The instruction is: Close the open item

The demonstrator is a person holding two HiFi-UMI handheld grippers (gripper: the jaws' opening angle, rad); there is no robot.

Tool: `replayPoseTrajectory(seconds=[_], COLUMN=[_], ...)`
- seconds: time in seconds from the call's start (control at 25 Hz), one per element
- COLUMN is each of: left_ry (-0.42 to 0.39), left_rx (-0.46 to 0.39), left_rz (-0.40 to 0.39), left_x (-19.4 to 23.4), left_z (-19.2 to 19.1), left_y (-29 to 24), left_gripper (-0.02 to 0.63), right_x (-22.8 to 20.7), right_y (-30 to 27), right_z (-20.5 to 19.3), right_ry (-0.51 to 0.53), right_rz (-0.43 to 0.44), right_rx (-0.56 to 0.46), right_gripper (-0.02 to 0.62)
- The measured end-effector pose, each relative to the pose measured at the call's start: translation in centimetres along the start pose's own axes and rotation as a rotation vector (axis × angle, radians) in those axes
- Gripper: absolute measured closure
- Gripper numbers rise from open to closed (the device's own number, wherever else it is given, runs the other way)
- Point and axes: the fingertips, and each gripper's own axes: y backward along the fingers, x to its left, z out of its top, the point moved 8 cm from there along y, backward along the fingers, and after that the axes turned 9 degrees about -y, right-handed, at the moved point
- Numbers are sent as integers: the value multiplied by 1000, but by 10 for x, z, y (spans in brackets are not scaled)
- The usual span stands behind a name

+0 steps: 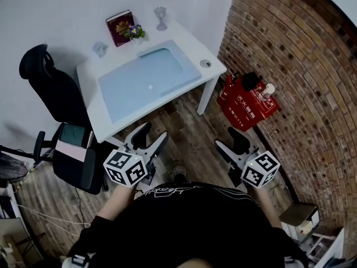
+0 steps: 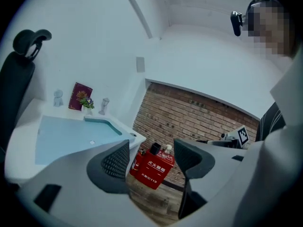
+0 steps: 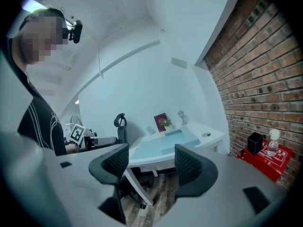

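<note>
Step 1, approach. My left tongs [image 1: 153,134] and right tongs [image 1: 228,140]: released, empty, well apart from the surface [image 1: 189,43]. Next: close in, find the open item.

White desk [image 1: 194,48] with a pale blue mat [image 1: 139,85], maroon book [image 1: 119,28], small flowers [image 1: 135,32] and a glass goblet [image 1: 161,18] on top.

dim, cool, even indoor light; the white rectangular tabletop [image 1: 192,52] casts a soft shadow on the wooden plank floor [image 1: 189,133]; fisheye bending, dark corners, slight softness.
</note>
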Motion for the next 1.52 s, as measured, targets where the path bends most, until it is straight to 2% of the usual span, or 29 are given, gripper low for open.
replayPoseTrajectory(seconds=[0.24,0.6,0.96,1.28,1.52], left_ry=[12,50,177,232,270], left_rx=[1,14,19,-4,-10], left_rz=[80,195,403,587,703], left_x=[85,147,183,205,211], left_z=[24,32,26,26,13], left_y=[-40,-68,-75,-83,-82], left_gripper=[311,312,312,313,313], right_x=[-41,-95,-169,-225,-245], right_y=[-95,-191,-284,-373,-401], right_z=[42,66,78,69,53], right_ry=[20,20,67,153,215], right_rz=[17,20,11,-53,-65], right_rx=[28,100,278,441,551], right_gripper=[296,274,249,219,219])
